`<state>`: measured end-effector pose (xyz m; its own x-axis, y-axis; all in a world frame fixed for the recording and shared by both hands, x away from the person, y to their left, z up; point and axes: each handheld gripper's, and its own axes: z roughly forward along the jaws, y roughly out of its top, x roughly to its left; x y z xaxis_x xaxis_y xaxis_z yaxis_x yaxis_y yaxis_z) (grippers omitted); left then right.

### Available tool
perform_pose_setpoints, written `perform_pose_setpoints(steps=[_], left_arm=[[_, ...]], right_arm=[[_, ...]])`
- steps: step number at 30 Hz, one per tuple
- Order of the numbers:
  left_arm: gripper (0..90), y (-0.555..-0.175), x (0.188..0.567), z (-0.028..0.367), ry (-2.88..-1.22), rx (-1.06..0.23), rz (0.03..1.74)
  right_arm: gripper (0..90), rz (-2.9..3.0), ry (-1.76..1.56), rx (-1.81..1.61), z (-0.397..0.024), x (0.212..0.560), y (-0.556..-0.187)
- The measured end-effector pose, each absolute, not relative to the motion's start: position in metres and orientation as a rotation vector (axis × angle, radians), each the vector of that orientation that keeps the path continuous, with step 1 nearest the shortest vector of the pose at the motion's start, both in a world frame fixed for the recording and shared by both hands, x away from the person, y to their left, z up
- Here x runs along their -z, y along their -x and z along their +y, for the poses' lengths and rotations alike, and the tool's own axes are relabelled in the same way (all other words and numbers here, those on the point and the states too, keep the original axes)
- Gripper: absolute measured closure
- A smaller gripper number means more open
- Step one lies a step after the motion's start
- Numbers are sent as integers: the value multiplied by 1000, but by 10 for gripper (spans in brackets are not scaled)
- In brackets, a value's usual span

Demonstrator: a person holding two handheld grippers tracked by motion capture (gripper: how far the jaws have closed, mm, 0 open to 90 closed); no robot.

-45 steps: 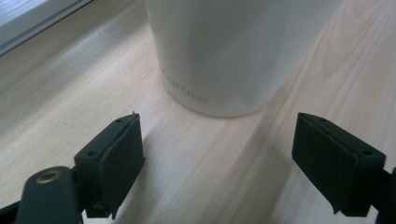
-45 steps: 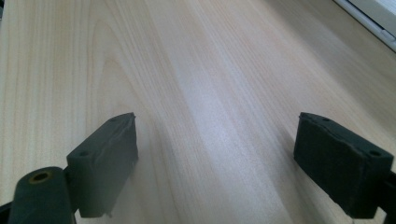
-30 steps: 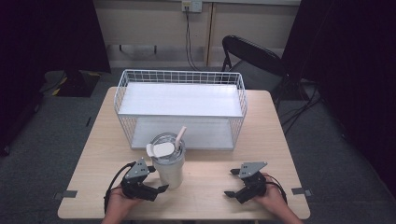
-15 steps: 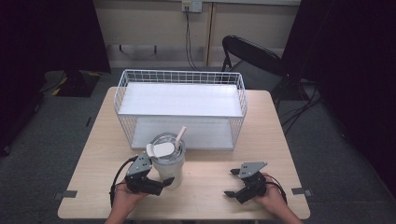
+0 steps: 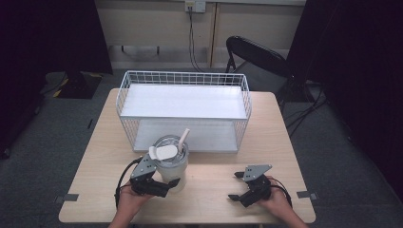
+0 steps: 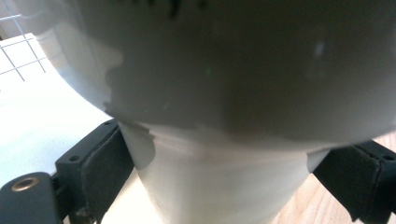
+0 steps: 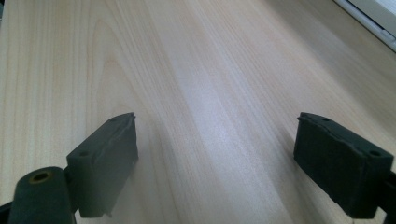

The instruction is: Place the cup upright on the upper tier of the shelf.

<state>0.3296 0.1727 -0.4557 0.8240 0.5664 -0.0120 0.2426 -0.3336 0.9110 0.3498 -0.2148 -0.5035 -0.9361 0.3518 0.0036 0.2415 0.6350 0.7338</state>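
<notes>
We see the table evenly lit amid dark surroundings. Between the left gripper jaws, the tumbler blurs; glare streaks wood ahead of the right gripper.

Grey carpet (dark chair behind)

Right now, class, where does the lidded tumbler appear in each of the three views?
High view: tumbler lower centre-left, in front of the wire basket.
Left gripper view: tumbler close up, between the jaws.
Right gripper view: not in this picture.
Shared landmark: the wooden table.
</notes>
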Motion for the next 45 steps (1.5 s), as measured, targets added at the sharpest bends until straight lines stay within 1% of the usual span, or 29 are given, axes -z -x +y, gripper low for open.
perform_pose_setpoints(steps=[13, 23, 32, 39, 40, 45], left_arm=[[89, -329, 459, 171, -1866, -421, 575], [79, -334, 456, 166, -1793, -420, 575], [92, -331, 456, 167, -1797, -441, 554], [93, -332, 454, 166, -1795, -420, 559], [93, -333, 453, 165, -1778, -402, 569], [93, -335, 443, 163, -1779, -397, 567]], right_arm=[[132, 2712, -495, -1186, -215, 504, -350], [132, 2712, -495, -1186, -215, 504, -350], [132, 2712, -495, -1186, -215, 504, -350], [132, 2712, -495, -1186, -215, 504, -350], [132, 2712, -495, -1186, -215, 504, -350], [132, 2712, -495, -1186, -215, 504, -350]])
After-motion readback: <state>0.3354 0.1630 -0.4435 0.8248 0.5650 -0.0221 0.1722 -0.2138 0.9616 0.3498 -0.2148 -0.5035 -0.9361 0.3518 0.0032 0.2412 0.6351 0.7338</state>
